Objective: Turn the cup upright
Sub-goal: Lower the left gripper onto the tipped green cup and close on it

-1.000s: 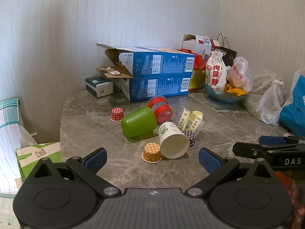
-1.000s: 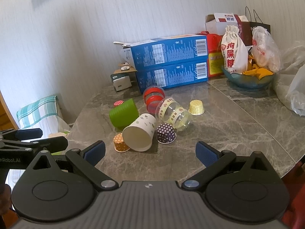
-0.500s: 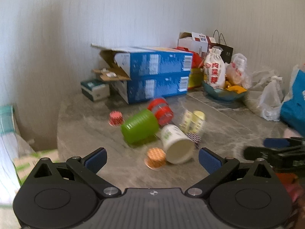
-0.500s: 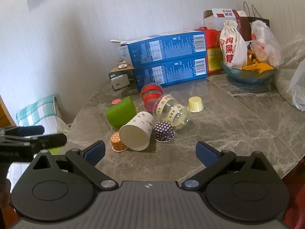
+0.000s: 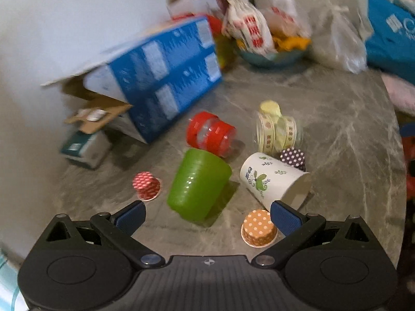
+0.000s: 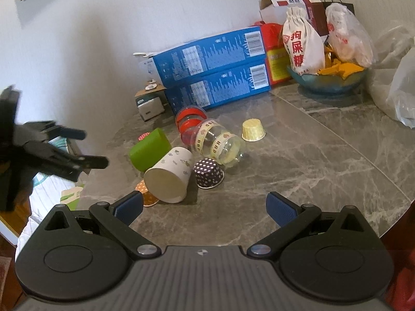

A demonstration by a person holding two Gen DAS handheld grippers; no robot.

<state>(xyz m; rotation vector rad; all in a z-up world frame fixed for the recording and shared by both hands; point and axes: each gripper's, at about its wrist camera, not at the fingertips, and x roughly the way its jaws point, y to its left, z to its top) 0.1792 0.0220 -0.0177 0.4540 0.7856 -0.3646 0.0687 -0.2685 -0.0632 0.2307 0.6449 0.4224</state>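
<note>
A green plastic cup [image 5: 198, 184] lies on its side on the grey marble table [image 5: 345, 134], open end toward me. It also shows in the right wrist view [image 6: 150, 149]. Beside it a white paper cup [image 5: 275, 178] with a green print lies on its side; it also shows in the right wrist view [image 6: 170, 173]. My left gripper [image 5: 207, 216] is open and empty, just above and in front of the green cup. It shows at the left of the right wrist view [image 6: 77, 147]. My right gripper [image 6: 205, 206] is open and empty, short of the cups.
A red-lidded jar [image 5: 210, 136] and a clear jar [image 5: 277, 132] lie on their sides behind the cups. Small dotted cupcake liners [image 5: 259, 228] sit around them. Blue boxes [image 6: 212, 70], a bowl [image 6: 329, 80] and bags [image 6: 303, 44] stand at the back.
My left gripper has moved forward and tilted down over the table, close to the green cup. My right gripper has come slightly closer. The cups have not moved.
</note>
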